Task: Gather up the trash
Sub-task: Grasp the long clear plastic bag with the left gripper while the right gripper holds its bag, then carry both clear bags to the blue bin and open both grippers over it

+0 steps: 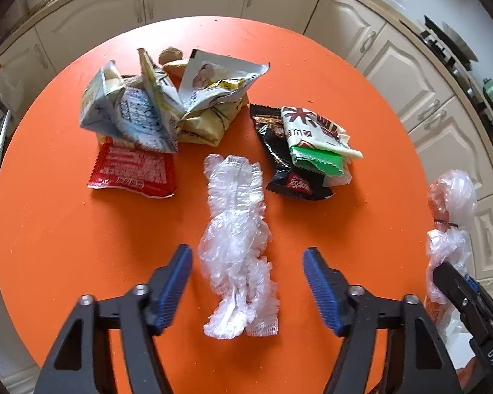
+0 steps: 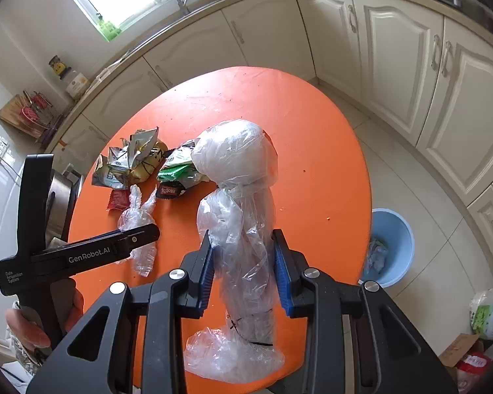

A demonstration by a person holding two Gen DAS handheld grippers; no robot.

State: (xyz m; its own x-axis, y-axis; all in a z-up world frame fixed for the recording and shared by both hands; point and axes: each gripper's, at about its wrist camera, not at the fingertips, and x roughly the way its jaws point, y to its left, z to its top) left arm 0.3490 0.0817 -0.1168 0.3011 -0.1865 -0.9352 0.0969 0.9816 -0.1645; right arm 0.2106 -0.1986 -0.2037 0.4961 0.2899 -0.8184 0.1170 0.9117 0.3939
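On the round orange table [image 1: 65,236], a crumpled clear plastic cap [image 1: 236,246] lies between the fingers of my open left gripper [image 1: 248,282], close above it. Behind it lie a red sachet [image 1: 131,172], a pile of blue-white and yellow snack wrappers [image 1: 161,108], and a black, white and green wrapper pile [image 1: 305,151]. My right gripper [image 2: 243,269] is shut on a clear plastic bag [image 2: 243,216] tied with a black band, held above the table's near edge. The bag also shows at the right in the left wrist view [image 1: 450,203].
A blue waste bin [image 2: 391,246] with some trash inside stands on the tiled floor right of the table. Cream kitchen cabinets [image 2: 394,65] ring the room. A cardboard box and bags [image 2: 480,338] lie on the floor at the lower right.
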